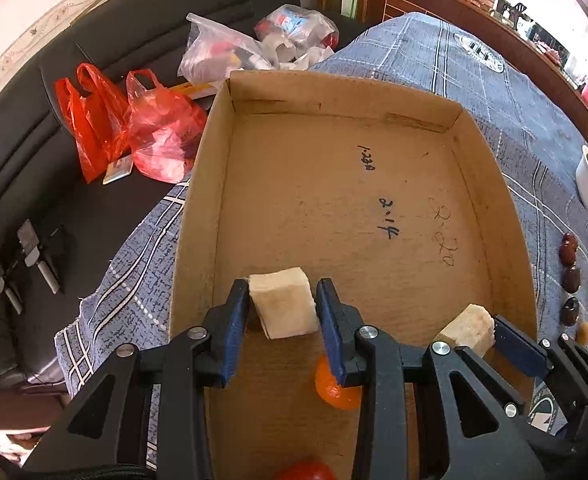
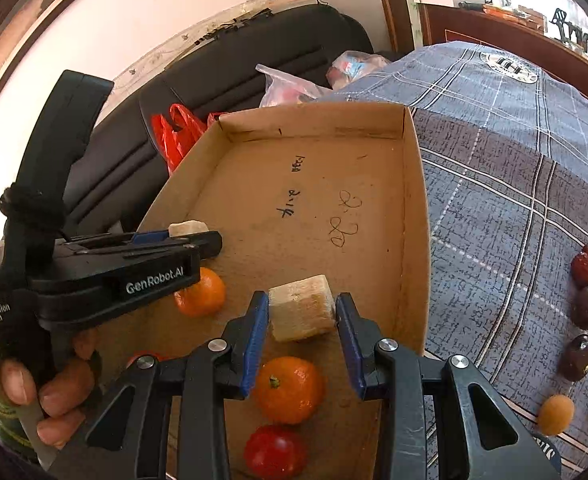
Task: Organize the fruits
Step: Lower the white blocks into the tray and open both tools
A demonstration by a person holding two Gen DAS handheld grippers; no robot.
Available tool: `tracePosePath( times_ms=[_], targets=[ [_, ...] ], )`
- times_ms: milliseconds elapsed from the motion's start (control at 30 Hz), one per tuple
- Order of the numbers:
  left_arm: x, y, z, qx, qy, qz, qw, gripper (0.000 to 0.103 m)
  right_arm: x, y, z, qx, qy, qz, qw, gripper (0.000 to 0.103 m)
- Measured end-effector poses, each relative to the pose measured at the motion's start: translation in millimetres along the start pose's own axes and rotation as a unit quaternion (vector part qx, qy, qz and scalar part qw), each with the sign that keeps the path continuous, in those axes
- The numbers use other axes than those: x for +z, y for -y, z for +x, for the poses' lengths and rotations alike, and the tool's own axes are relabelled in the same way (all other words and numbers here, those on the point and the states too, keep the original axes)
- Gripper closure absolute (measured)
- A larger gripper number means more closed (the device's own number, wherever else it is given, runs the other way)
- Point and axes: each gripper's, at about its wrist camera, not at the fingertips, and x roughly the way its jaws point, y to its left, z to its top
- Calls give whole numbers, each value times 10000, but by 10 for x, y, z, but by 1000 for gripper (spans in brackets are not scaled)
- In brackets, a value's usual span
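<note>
A: While both tools hang over the box [image 1: 474,184], what does the left hand-held gripper [image 1: 282,312] have?

B: A pale cube [image 1: 284,306] sits between its blue fingers [image 1: 236,320]. Left pad looks to touch it; on the right there seems a thin gap. Cannot tell if it grips or merely brackets the cube.

A: And the right hand-held gripper [image 2: 302,320]?

B: Same picture. A second pale cube [image 2: 302,308] lies between its pads, with slim gaps showing at both sides. Firm hold or not, cannot tell. Seen from the left wrist, that cube [image 1: 468,330] is near the box's right wall.

A: Fruit in the box?

B: One orange [image 2: 288,390] on the floor beneath the right tool, a second orange [image 2: 202,292] under the left tool, and a red fruit [image 2: 276,452] at the near edge, just beside the first orange. Left wrist view shows one orange [image 1: 334,390] partly hidden behind a finger.

A: Outside the box?

B: On the blue plaid cloth [image 2: 514,200] covering the surface, right of the box: a row of dark red and brown fruits [image 2: 586,306], then two small orange ones [image 2: 556,414] nearer the camera. All well apart from the box.

A: Background?

B: Black sofa [image 1: 94,120] with red bags [image 1: 134,124] and clear bags [image 1: 222,52].
</note>
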Motion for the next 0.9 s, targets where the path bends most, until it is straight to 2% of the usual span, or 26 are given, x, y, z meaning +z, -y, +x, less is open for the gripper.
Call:
tracePosePath(
  times_ms=[267, 300, 400, 533, 900],
  targets=[
    [-11, -62, -60, -18, -51, -133, 9999, 70, 7, -37, -12, -46, -47, -26, 10000, 64],
    [-20, -72, -93, -11, 8, -172, 9999, 68, 7, -47, -32, -50, -29, -37, 10000, 64],
    [-57, -97, -233, -40, 193, -280, 9994, 55, 3, -47, -130, -39, 67, -35, 10000, 64],
    [-119, -98, -422, -57, 452, -335, 9984, 55, -27, -32, -347, -65, 282, -24, 9996, 56],
    [-301, 37, -778, -226, 784, -320, 9961, 55, -234, 90, -877, -40, 594, 136, 9981, 56]
  ],
)
